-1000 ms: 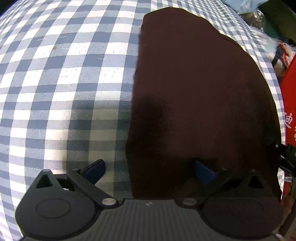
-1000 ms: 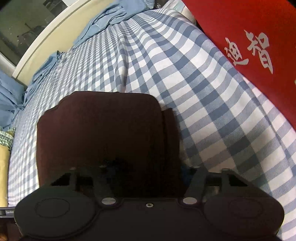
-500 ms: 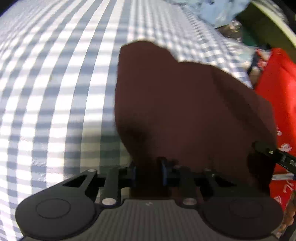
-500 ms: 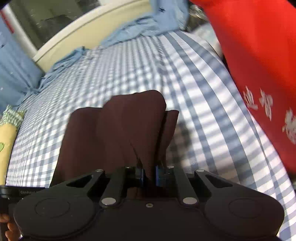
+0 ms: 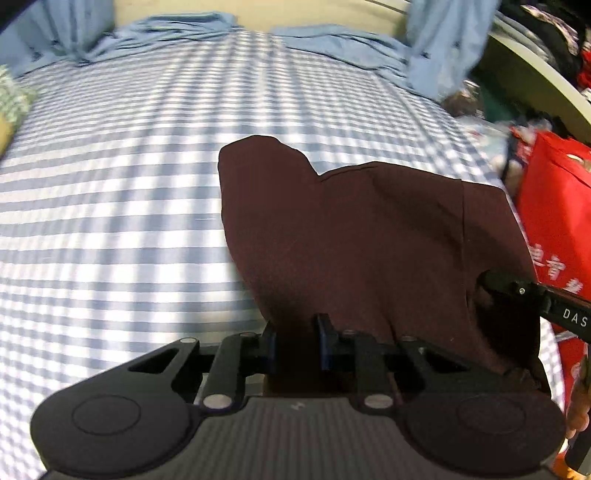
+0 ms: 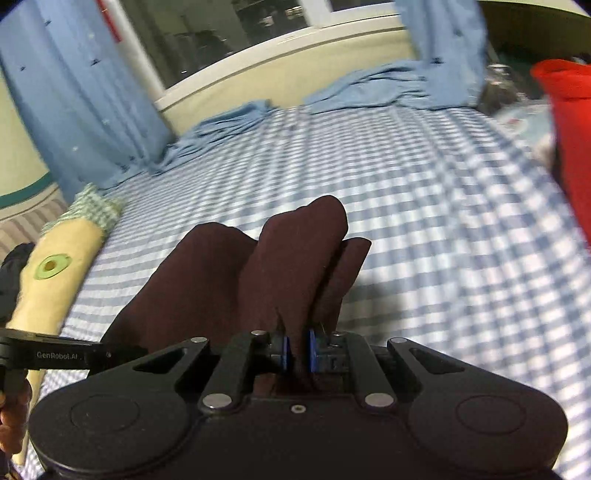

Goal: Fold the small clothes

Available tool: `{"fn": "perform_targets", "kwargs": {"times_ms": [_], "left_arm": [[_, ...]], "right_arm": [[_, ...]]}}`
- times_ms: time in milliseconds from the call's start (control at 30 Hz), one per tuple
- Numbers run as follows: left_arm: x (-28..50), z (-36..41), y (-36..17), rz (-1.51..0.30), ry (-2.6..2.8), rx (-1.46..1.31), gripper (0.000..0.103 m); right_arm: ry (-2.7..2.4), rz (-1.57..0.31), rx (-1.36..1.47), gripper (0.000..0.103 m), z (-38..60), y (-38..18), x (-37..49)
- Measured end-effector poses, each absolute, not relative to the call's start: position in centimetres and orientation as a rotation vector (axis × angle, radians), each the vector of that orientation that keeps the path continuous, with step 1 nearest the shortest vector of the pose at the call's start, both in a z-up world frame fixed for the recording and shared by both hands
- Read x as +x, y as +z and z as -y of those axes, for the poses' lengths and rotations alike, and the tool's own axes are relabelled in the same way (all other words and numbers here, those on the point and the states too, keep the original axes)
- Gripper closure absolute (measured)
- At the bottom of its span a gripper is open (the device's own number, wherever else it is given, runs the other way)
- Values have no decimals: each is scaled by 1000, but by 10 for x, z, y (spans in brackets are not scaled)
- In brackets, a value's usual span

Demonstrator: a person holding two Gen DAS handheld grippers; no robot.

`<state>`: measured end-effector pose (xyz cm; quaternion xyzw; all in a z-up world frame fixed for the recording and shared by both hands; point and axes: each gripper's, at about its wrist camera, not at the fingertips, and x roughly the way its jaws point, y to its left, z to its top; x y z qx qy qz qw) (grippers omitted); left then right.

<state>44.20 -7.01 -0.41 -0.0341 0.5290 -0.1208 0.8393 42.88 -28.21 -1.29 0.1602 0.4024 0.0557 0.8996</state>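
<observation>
Up front in the left wrist view, the left gripper (image 5: pixel 294 341) is clamped on a fold of the dark maroon garment (image 5: pixel 369 236), which rises from the blue-and-white checked bedsheet (image 5: pixel 110 221) and drapes toward the right. Beyond it lie light blue curtains (image 5: pixel 332 40) bunched at the far edge of the bed, and a red bag (image 5: pixel 554 206) with white characters stands at the right (partly hidden by the garment). The black body of the other tool (image 5: pixel 532 299) pokes in at the right edge, against the cloth.

From the right wrist view, the right gripper (image 6: pixel 297 350) is pinched tight on the garment's (image 6: pixel 229 280) bunched edge, cloth lifted in ridges ahead of it. A yellow pillow (image 6: pixel 55 273) with a green ring lies at the left, a window (image 6: pixel 240 33) behind.

A second ago the garment lay flat on the sheet, with the left fingers spread wide; both tools have since closed on it and raised it.
</observation>
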Motion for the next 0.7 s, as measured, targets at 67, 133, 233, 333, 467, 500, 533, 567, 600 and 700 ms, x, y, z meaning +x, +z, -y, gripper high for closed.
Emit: {"fn": "perform_targets", "kwargs": {"times_ms": [67, 133, 233, 333, 467, 500, 533, 567, 600, 700], "left_arm": [[444, 44, -3, -1115, -222, -66, 82], [444, 20, -2, -1107, -188, -54, 82], [447, -10, -8, -1104, -151, -53, 82], [448, -31, -23, -1119, -136, -52, 82], [443, -49, -57, -1168, -145, -73, 82], [441, -52, -64, -1178, -150, -73, 82], [438, -53, -68, -1180, -152, -66, 82], [435, -54, -71, -1177, -151, -56, 81], [430, -56, -74, -1172, -148, -49, 79], [422, -62, -75, -1175, -115, -63, 70]], "right_arm": [[147, -836, 331, 92, 254, -15, 436], [176, -843, 331, 92, 226, -18, 444], [207, -861, 320, 92, 187, -25, 454], [206, -907, 322, 92, 160, -41, 464], [140, -995, 279, 92, 138, -67, 474], [119, -1019, 277, 92, 137, -73, 473], [102, -1037, 280, 92, 139, -78, 472], [84, -1054, 281, 91, 141, -83, 470], [73, -1062, 279, 90, 143, -86, 469], [45, -1061, 273, 82, 147, -92, 462]]}}
